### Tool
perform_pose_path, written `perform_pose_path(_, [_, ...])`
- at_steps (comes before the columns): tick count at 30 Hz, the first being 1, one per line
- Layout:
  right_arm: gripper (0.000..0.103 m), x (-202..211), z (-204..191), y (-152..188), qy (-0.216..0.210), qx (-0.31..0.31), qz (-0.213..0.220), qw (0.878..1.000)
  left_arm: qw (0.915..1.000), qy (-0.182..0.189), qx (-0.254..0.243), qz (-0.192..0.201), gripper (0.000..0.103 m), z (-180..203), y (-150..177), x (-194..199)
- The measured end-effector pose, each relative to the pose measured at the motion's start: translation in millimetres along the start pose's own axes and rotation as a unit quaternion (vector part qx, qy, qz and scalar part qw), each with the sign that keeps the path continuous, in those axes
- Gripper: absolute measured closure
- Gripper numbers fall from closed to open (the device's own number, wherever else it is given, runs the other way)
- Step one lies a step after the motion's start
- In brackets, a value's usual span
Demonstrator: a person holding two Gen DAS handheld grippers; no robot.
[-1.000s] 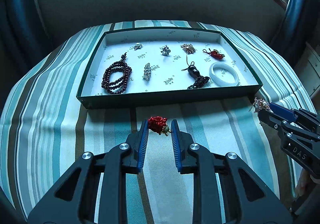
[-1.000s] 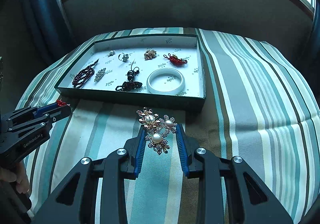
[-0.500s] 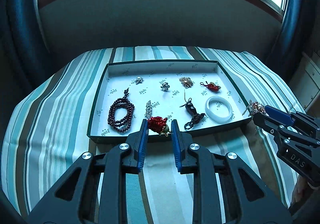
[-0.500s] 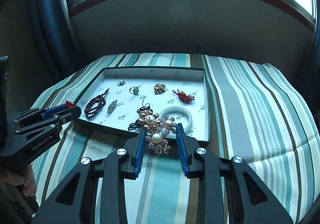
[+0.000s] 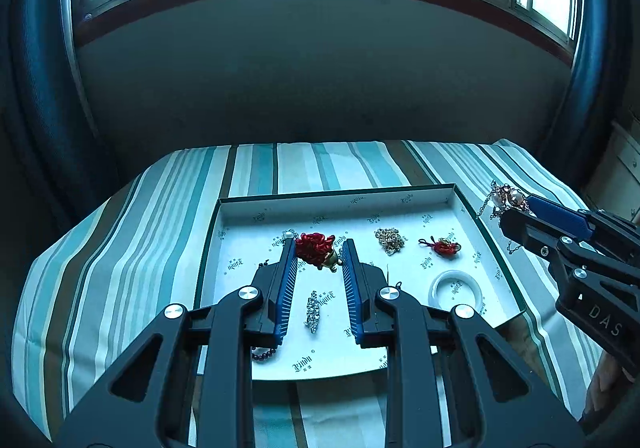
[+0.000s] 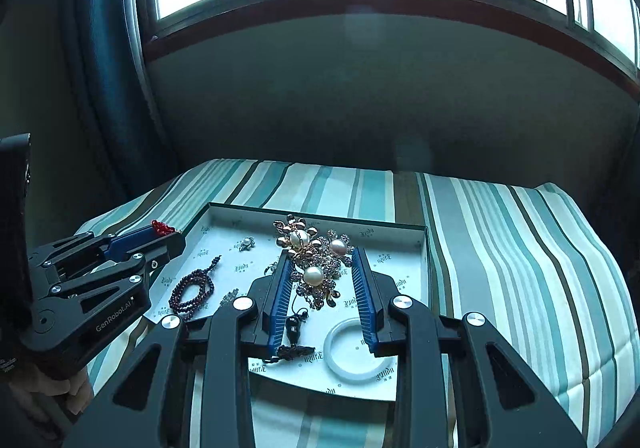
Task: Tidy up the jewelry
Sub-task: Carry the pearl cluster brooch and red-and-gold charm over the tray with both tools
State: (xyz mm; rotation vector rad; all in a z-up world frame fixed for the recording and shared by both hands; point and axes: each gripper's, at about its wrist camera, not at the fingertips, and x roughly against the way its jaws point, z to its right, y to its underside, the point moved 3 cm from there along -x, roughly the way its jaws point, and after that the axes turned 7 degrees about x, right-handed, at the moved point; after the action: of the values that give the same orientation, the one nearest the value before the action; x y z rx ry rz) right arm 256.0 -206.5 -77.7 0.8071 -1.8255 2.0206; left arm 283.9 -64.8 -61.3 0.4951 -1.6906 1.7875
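My left gripper (image 5: 318, 248) is shut on a red rose brooch (image 5: 316, 248) and holds it above the middle of the white-lined jewelry tray (image 5: 424, 193). My right gripper (image 6: 320, 258) is shut on a pearl and gold flower brooch (image 6: 314, 260), held above the tray (image 6: 425, 244). It also shows at the right of the left wrist view (image 5: 516, 209), over the tray's right rim. The left gripper shows at the left of the right wrist view (image 6: 168, 238).
The tray holds a white bangle (image 5: 454, 288), a red knot charm (image 5: 442, 246), a gold brooch (image 5: 390, 240), a silver brooch (image 5: 312, 311), dark red beads (image 6: 192, 290) and a black tassel pendant (image 6: 294, 332). It lies on a striped cloth (image 5: 132, 232). A wall and windows stand behind.
Both grippers have risen and moved forward from in front of the tray to above it, each still holding its brooch.
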Motion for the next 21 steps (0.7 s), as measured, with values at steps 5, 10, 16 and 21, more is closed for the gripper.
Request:
perform_pose_path(5, [0.072, -22, 1, -12, 0.0, 0.002, 0.004, 1.0, 1.0, -0.006, 0.006, 0.004, 0.08, -2, -16, -23])
perform_pose_path(10, [0.072, -56, 2, 2, 0.0, 0.001, -0.026, 1.0, 0.9996, -0.016, 0.011, -0.022, 0.08, -8, -10, -59])
perform_pose_path(16, [0.072, -89, 2, 24, -0.001, -0.002, -0.065, 0.998, 0.9977, -0.033, 0.011, -0.058, 0.08, -17, 10, -98])
perform_pose_path(21, [0.072, -107, 3, 38, 0.004, -0.005, -0.089, 0.996, 0.9961, -0.042, 0.011, -0.077, 0.08, -23, 21, -117])
